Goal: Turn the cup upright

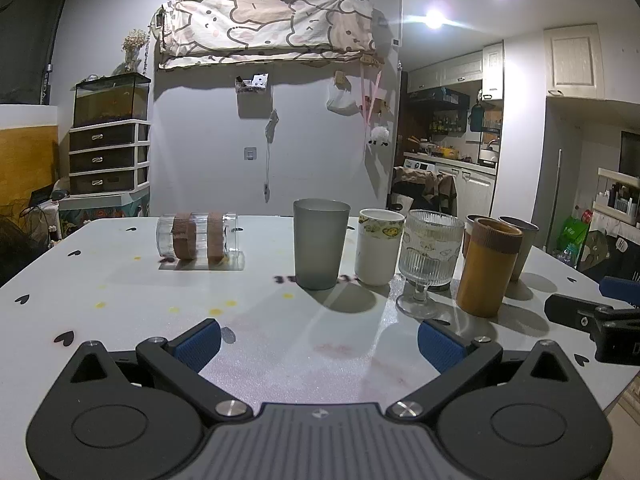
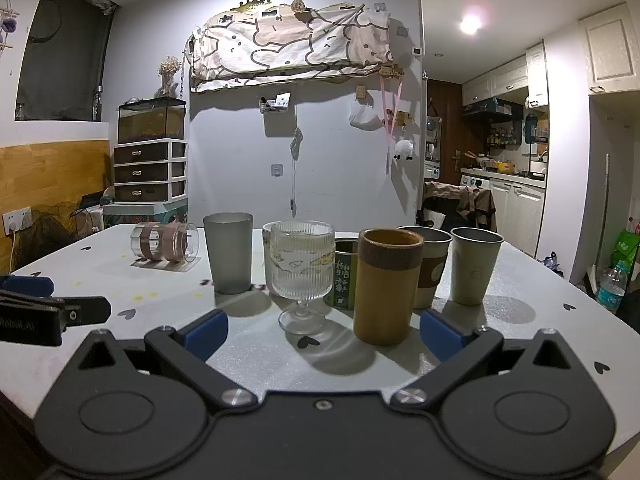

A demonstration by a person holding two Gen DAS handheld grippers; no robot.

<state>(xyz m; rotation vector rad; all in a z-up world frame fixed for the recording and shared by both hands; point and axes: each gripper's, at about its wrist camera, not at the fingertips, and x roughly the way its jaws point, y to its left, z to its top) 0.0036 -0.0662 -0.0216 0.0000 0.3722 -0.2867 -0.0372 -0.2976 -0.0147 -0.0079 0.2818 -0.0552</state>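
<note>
Left hand-held gripper spread, clear cup sideways beyond

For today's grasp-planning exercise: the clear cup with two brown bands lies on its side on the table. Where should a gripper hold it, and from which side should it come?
Grip the clear cup across its round body, probably on a brown band for friction. It lies on its side, left of the upright grey tumbler, mouth toward that tumbler. Approaching with the open left gripper from the near side looks best, since nothing stands between.
</note>
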